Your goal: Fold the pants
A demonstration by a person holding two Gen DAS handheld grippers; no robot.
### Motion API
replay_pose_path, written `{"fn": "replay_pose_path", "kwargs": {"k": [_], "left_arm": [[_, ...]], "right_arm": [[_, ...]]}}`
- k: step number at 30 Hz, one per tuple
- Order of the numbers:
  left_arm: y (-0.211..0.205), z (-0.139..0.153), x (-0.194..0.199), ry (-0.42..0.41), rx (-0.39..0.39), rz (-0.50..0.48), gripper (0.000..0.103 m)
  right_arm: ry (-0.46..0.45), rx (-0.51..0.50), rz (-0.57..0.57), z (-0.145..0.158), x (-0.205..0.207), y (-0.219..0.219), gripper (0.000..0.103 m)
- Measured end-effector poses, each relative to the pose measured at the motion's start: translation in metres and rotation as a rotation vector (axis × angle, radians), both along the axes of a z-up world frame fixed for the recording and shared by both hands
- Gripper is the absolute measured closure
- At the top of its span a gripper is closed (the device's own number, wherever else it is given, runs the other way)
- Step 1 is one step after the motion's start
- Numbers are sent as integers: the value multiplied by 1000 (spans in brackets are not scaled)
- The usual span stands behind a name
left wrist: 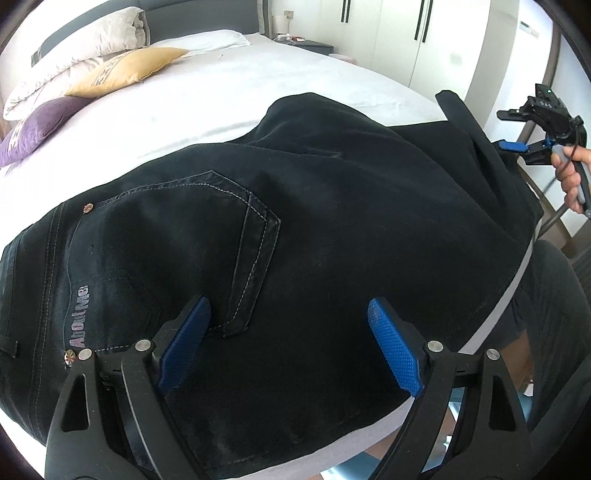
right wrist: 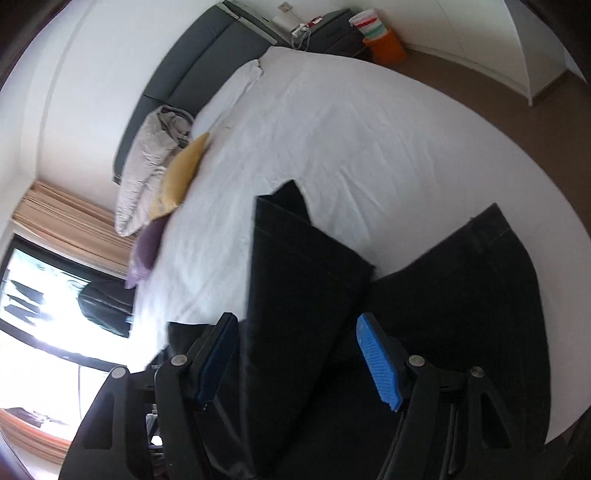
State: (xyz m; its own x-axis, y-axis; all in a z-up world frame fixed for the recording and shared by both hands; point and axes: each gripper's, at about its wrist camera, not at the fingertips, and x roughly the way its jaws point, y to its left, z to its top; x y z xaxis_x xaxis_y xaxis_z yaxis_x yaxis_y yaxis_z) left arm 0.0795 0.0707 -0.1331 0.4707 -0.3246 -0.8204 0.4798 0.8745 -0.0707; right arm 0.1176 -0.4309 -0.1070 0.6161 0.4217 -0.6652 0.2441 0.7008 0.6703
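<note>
Black jeans (left wrist: 332, 203) lie spread on the white bed (left wrist: 258, 85), seat side up, with a stitched back pocket (left wrist: 236, 240) showing. My left gripper (left wrist: 288, 306) hovers open just above the seat beside that pocket, with nothing between its blue pads. In the right wrist view one leg (right wrist: 303, 266) lies folded over, its hem pointing up the bed, and the other part of the jeans (right wrist: 461, 295) lies to the right. My right gripper (right wrist: 297, 321) stands open over the folded leg, its pads apart from the cloth. A hand (left wrist: 570, 173) holds it at the bed's right edge.
At the head of the bed (right wrist: 332, 129) lie a rolled pale duvet (right wrist: 147, 166), a yellow cushion (right wrist: 184, 170) and a purple cushion (right wrist: 146, 251). A nightstand (right wrist: 332, 29) and an orange bin (right wrist: 384, 48) stand beyond. A window (right wrist: 44, 302) is at left.
</note>
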Motion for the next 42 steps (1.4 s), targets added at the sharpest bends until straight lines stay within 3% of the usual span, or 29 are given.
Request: {"fn": "replay_pose_path", "kwargs": {"k": [4, 8, 14, 17, 18, 19, 21, 29, 35, 42], "left_arm": [[-1, -1, 1, 3, -2, 4, 16], [1, -1, 0, -2, -5, 14, 15], [0, -1, 0, -2, -2, 12, 15], [0, -1, 0, -3, -3, 13, 15], [0, -1, 0, -4, -3, 15, 15], [0, -1, 0, -5, -4, 17, 15], [0, 0, 0, -7, -3, 18, 15], [0, -1, 0, -9, 2, 16, 15], [-2, -1, 0, -13, 8, 23, 15], [-7, -2, -1, -24, 15, 39, 12]], "right_arm": [[14, -12, -40, -5, 19, -13, 32], [97, 172, -28, -39, 24, -30, 32], [67, 239, -31, -53, 30, -26, 35], [63, 235, -17, -56, 34, -23, 54], [61, 231, -11, -56, 35, -22, 69], [52, 212, -1, -55, 35, -19, 82], [29, 195, 6, -50, 31, -17, 87], [-51, 80, -58, -20, 15, -15, 91], [-126, -37, -137, 26, -42, -27, 91], [-31, -179, -214, 11, -103, -35, 92]]}}
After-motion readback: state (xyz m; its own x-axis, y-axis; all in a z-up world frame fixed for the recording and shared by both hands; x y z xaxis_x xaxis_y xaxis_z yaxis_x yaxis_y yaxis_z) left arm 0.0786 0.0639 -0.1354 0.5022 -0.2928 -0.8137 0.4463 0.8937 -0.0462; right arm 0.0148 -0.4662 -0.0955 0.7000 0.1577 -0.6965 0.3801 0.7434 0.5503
